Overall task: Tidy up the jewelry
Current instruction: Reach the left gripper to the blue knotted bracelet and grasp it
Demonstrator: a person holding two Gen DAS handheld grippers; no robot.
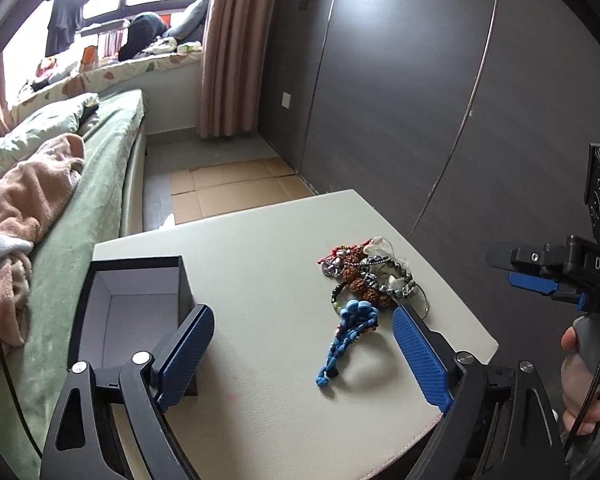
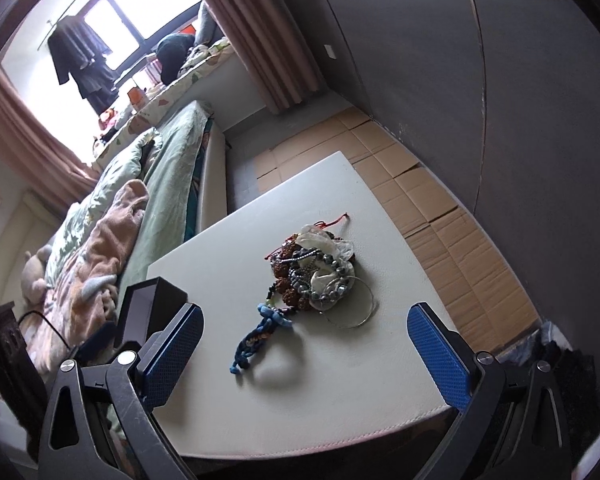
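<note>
A tangled pile of jewelry (image 1: 370,276) lies on the white table (image 1: 260,272): brown seed beads, grey bead strings, a red cord, a thin metal bangle (image 2: 354,304). A blue braided cord (image 1: 350,336) trails from it toward me. An open black box (image 1: 132,304) with a pale empty inside stands at the table's left edge. My left gripper (image 1: 304,320) is open and empty, hovering near the table's front, the cord between its blue pads. My right gripper (image 2: 306,322) is open and empty, just short of the pile (image 2: 320,272). The right gripper also shows from the side in the left wrist view (image 1: 540,276).
A bed (image 1: 72,184) with green sheets and a pink blanket runs along the table's left side. Dark wardrobe doors (image 1: 420,100) stand behind and right. Flattened cardboard (image 2: 440,208) covers the floor beyond the table. The box (image 2: 148,312) sits by the right gripper's left finger.
</note>
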